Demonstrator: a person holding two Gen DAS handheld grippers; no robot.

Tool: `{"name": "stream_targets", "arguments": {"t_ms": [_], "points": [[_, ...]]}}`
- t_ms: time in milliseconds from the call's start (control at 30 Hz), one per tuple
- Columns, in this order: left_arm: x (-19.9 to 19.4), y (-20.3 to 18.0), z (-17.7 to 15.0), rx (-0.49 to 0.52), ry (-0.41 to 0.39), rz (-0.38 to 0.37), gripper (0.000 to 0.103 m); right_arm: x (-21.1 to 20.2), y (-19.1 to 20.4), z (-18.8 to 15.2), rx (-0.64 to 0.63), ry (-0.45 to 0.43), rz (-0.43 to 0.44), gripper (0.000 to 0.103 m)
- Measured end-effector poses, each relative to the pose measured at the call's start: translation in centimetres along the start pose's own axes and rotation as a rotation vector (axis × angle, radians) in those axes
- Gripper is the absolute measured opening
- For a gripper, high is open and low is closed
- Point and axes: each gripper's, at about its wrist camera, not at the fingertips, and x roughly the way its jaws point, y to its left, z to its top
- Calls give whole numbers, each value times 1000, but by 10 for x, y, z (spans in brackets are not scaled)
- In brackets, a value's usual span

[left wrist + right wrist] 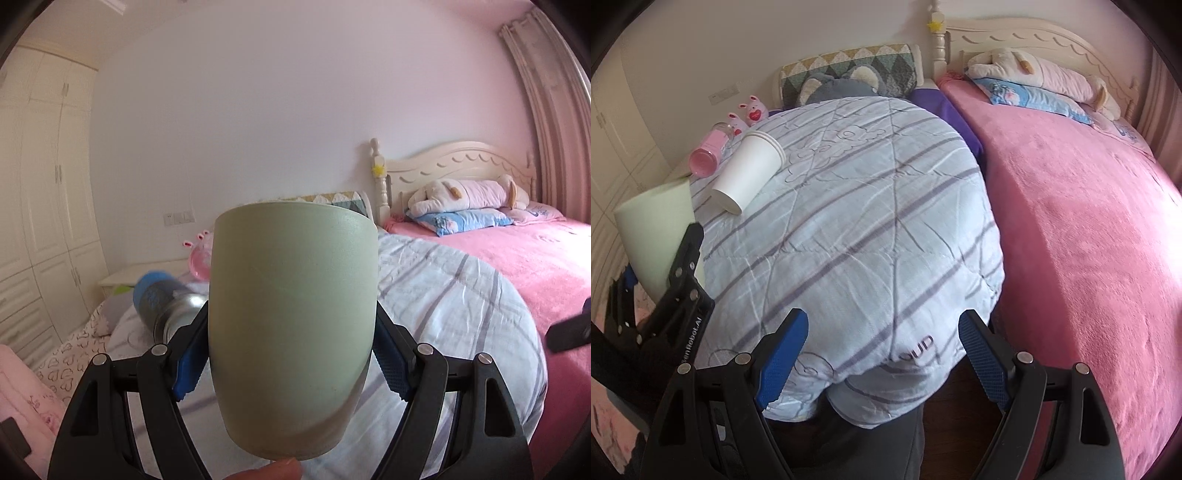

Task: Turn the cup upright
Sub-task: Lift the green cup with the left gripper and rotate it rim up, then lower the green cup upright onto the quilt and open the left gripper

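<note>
Standing with its wider end up, the pale green cup (291,328) is clamped between the blue pads of the left tongs (291,354) and held in the air above the striped quilt (849,221), near its left edge. The right tongs (882,354) hover spread wide with nothing between them, over the quilt's near end. Farther back on the quilt a stack of white paper cups (748,171) lies on its side, a pink bottle (707,153) just beside it.
</note>
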Motion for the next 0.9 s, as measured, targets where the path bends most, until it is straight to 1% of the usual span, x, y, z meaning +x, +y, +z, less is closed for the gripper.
{"name": "stream_targets", "arguments": {"t_ms": [33,100,167,333,433,533,600,667,733,800,900], "points": [[0,2,-4,-6,-1,-3,80,-1,0,-2,0,-1,-5,85],[-6,4,-8,-12,-34,-14,80,-4,3,-6,-3,-4,-16,85],[-11,5,-4,-5,-43,-27,80,-7,8,-10,-8,-4,-25,85],[-18,9,6,-13,-110,-48,80,-12,18,-15,-14,-9,-35,85],[-15,13,4,-18,-119,-50,80,-14,26,-14,-27,-13,-40,85],[-8,17,-5,-33,-100,-48,80,-16,30,-13,-38,-16,-42,85],[-7,17,-4,-32,-106,-52,80,-16,33,-14,-45,-14,-46,85],[-12,17,4,-30,-149,-51,80,-15,35,-14,-51,-11,-50,85],[-13,18,10,-27,-171,-61,80,-15,36,-15,-49,-10,-51,85],[-8,17,11,-19,-152,-67,80,-15,36,-14,-46,-10,-55,85],[0,14,0,7,-79,-85,80,-16,40,-15,-48,-11,-54,85]]}}
